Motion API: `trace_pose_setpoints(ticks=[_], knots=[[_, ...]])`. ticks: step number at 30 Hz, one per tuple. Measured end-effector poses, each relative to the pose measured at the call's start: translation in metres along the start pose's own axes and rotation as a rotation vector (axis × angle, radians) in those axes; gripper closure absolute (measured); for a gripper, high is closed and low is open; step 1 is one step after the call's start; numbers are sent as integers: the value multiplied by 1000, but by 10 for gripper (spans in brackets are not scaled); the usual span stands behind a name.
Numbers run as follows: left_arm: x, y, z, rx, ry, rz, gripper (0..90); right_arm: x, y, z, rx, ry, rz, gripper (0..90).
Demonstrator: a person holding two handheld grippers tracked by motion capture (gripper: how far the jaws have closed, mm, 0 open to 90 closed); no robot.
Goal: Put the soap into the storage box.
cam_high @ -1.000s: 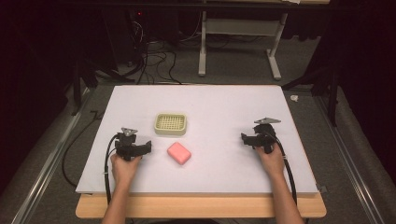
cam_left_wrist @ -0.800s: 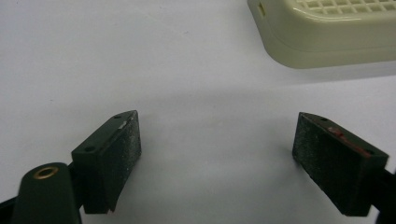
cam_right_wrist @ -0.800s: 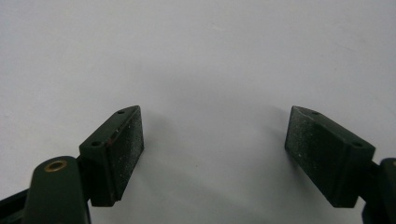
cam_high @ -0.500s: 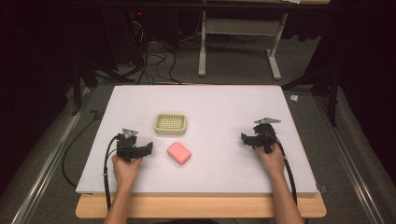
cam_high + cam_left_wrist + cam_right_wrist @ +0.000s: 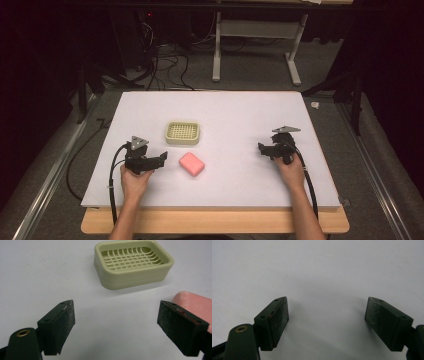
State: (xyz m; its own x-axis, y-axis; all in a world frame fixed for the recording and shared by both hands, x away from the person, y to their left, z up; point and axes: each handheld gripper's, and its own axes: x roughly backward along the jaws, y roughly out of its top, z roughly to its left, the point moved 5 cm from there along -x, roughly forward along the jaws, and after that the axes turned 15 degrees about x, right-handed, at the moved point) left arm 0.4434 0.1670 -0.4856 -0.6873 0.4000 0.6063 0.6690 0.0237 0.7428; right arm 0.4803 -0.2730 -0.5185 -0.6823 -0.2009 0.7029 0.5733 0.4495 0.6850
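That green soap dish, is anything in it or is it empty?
Empty. The soap dish shows its bare slatted grid; the pink soap lies beside it on the table.

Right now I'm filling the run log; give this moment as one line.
left gripper: open, beside pink soap | right gripper: open, empty | soap dish: empty

Left gripper (image 5: 161, 159) and right gripper (image 5: 260, 148): black bodies, each topped by a grey three-cornered plate at 12 o'clock; black cable trailing toward 6 o'clock. Jaws: black wedge blocks, speckled pads, small screw holes, brass eyelet. Forearms bare.
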Motion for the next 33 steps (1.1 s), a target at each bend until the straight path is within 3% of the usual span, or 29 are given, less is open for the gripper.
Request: trace_pose_setpoints(ticks=[10,15,20,33], knots=[[8,2,-23,-46,-62,7,139,-1,0,1,13,13,2,158],[9,-1,-40,-87,-97,15,129,-1,0,1,15,14,3,156],[3,-5,-54,-121,-120,35,107,-1,0,1,14,15,3,156],[-14,-18,-76,-154,-153,89,74,-1,0,1,15,15,2,155]])
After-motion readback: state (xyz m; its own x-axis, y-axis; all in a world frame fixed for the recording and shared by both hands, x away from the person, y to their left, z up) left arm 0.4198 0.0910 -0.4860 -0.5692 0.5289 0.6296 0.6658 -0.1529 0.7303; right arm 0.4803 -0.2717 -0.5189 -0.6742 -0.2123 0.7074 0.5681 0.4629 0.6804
